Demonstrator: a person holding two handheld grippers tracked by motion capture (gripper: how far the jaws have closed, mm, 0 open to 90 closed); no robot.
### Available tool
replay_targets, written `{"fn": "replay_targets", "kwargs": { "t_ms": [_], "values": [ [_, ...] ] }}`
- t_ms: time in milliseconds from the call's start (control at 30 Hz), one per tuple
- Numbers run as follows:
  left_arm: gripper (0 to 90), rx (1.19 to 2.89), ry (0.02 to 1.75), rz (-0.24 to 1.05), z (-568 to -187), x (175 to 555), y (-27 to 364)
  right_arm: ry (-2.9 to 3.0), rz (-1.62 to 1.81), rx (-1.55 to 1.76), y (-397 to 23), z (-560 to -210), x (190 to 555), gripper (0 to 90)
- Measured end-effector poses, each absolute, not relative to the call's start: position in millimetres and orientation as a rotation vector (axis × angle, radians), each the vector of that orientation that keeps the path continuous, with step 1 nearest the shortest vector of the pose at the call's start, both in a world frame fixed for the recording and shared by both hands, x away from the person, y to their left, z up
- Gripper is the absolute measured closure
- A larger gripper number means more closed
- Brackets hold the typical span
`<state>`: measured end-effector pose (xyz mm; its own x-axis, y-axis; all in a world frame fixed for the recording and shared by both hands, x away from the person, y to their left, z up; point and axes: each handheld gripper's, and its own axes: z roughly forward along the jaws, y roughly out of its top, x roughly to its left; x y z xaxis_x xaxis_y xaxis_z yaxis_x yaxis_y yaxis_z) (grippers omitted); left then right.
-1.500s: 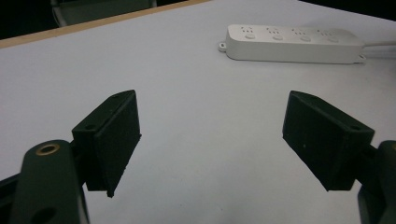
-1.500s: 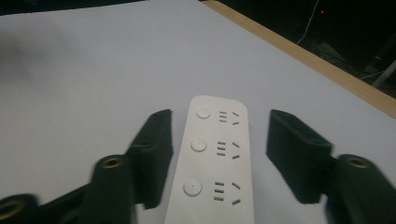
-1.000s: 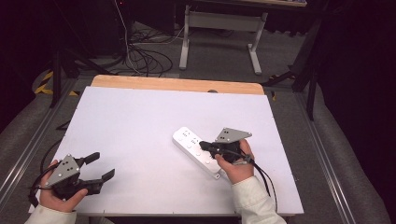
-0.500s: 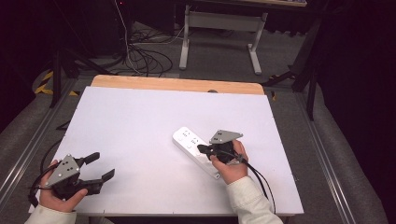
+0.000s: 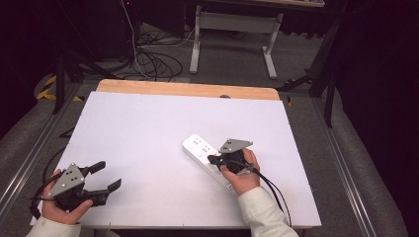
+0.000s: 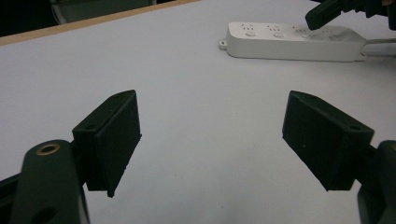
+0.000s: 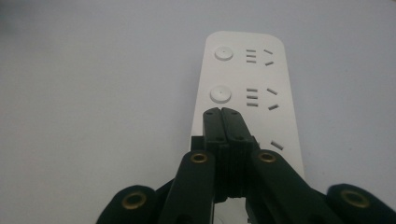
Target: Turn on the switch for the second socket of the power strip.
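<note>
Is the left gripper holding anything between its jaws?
No, the left gripper stands wide open over the bare white table, nothing between its jaws.

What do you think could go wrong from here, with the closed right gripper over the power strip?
1. The right gripper, fingers shut, sits over the power strip's third switch; a slightly off press could miss that button or catch the neighbouring sockets.
2. The strip lies loose on the smooth white table, and the left gripper is open and far away, so a slanted push may slide or turn it.
3. The right gripper's cable trails across the table and might snag.
</note>
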<state>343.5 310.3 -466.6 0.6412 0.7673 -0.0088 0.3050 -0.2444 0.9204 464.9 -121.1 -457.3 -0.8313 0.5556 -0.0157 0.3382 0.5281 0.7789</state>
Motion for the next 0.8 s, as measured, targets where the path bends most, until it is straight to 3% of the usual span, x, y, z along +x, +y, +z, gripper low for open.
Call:
{"fn": "replay_targets", "kwargs": {
  "t_ms": [800],
  "values": [
    [20.0, 1.836, 0.863, 0.563, -466.9, 344.1, 310.6, 2.522, 1.167, 0.749, -118.8, -462.6, 466.8, 90.0]
  ]
}}
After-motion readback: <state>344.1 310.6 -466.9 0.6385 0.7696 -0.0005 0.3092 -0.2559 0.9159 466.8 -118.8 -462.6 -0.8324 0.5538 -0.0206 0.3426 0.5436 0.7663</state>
